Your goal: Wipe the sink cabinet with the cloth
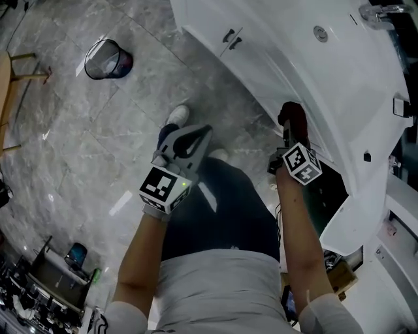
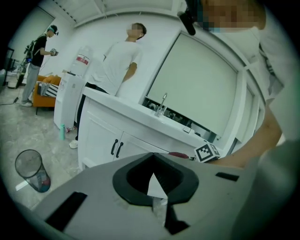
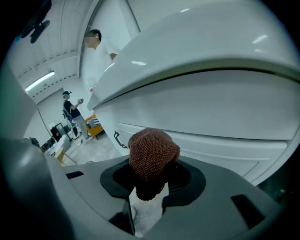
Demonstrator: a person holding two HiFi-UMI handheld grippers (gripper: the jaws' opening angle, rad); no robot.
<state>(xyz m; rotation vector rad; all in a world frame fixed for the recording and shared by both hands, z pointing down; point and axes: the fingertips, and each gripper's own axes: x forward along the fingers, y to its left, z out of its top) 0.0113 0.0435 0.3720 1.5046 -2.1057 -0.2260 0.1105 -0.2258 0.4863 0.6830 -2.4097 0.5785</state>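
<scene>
Left gripper: jaws drawn together with nothing between them; it hangs over the floor near the middle of the head view, apart from the cabinet.
Right gripper: jaws clamped on the cloth, at centre right of the head view.
Cloth: reddish-brown and nubbly, bunched into a rounded wad that sticks out past the jaw tips. It sits up against the white cabinet front, just under the overhanging counter edge.
Sink cabinet: white, running from top centre to the right edge of the head view. It has two doors with black handles.
Sink: white basin set in the counter, upper right of the head view, with a faucet behind it. I cannot tell whether anything lies in it.
Waste bin: round wire-mesh bin, upper left of the head view and lower left of the left gripper view. Something red and blue lies at its bottom.
Water dispenser: white, at the left of the left gripper view, with a large bottle upended on top.
Small green bottle: upright on the floor beside the dispenser.
Floor: glossy grey marble-patterned tiles.
Room: in the left gripper view a person in a white shirt stands at the far end of the counter. Another person in a dark top stands at the far left near an orange seat.
</scene>
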